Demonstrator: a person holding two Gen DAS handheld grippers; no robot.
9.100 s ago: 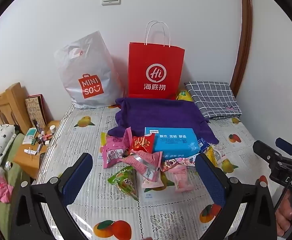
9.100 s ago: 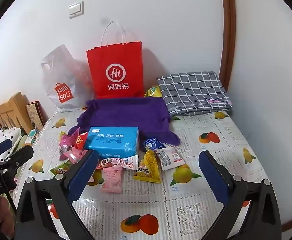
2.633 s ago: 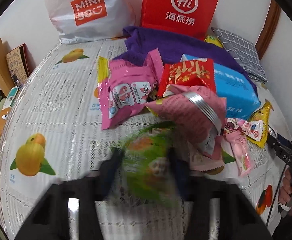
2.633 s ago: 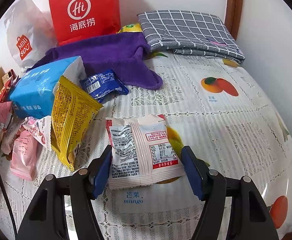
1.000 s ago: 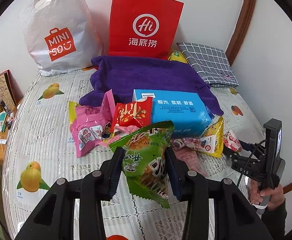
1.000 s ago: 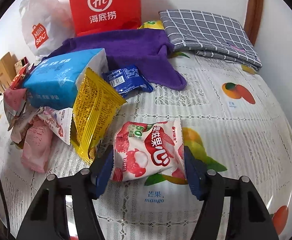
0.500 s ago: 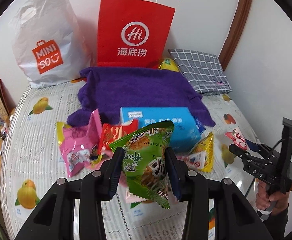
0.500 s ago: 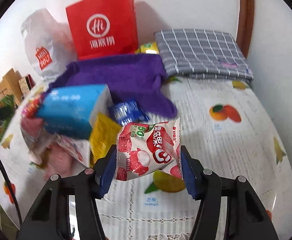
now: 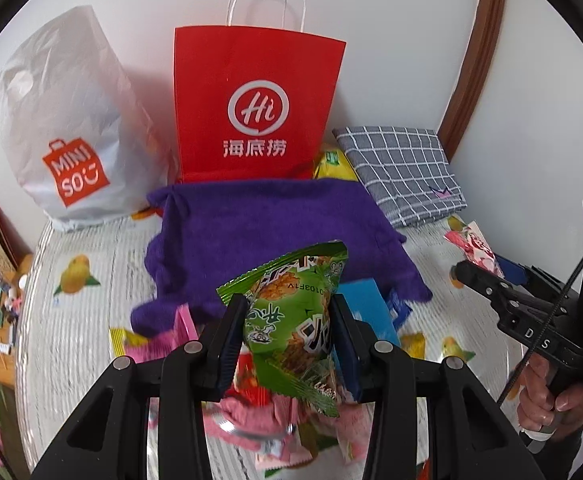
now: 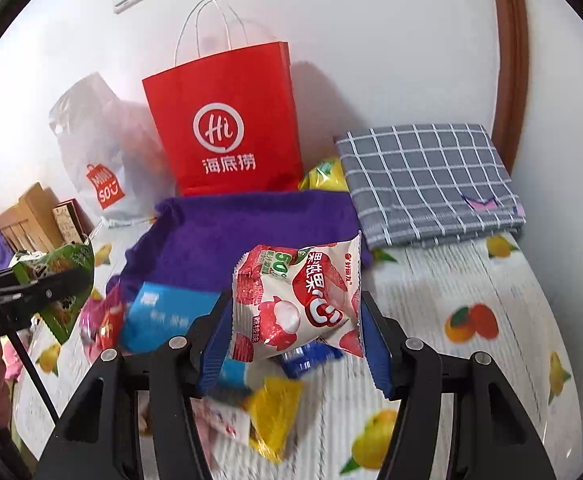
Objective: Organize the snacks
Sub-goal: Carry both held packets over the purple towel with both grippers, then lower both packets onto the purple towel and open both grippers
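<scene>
1. Gripping a green snack packet [image 9: 291, 320], the left gripper [image 9: 287, 340] has its jaws clenched on the packet's two sides, and the packet hangs clear above the pile of snacks [image 9: 275, 428] on the bed [image 9: 71, 320].
2. The right gripper [image 10: 295, 340] holds a white and red lychee packet [image 10: 295, 300] the same way, pads pressed on its left and right edges, above the near middle of the bed.
3. Both packets look light, puffed with air, and made of slick crinkly film; I judge that they give under pressure and can slide or twist between the pads if squeezed only at a corner.
4. The side-to-side hold across the belly seems sound, since the pads dent the film and the contents stop it slipping. The green packet's contents may be brittle, so a harder squeeze risks crushing them.
5. At the far side a red paper bag [image 9: 257, 104] stands upright against the wall, with a white plastic bag [image 9: 67, 128] to its left and a purple towel [image 9: 267, 232] spread in front.
6. The red bag's stiff mouth looks the likelier drop point, though I cannot tell how wide it stands.
</scene>
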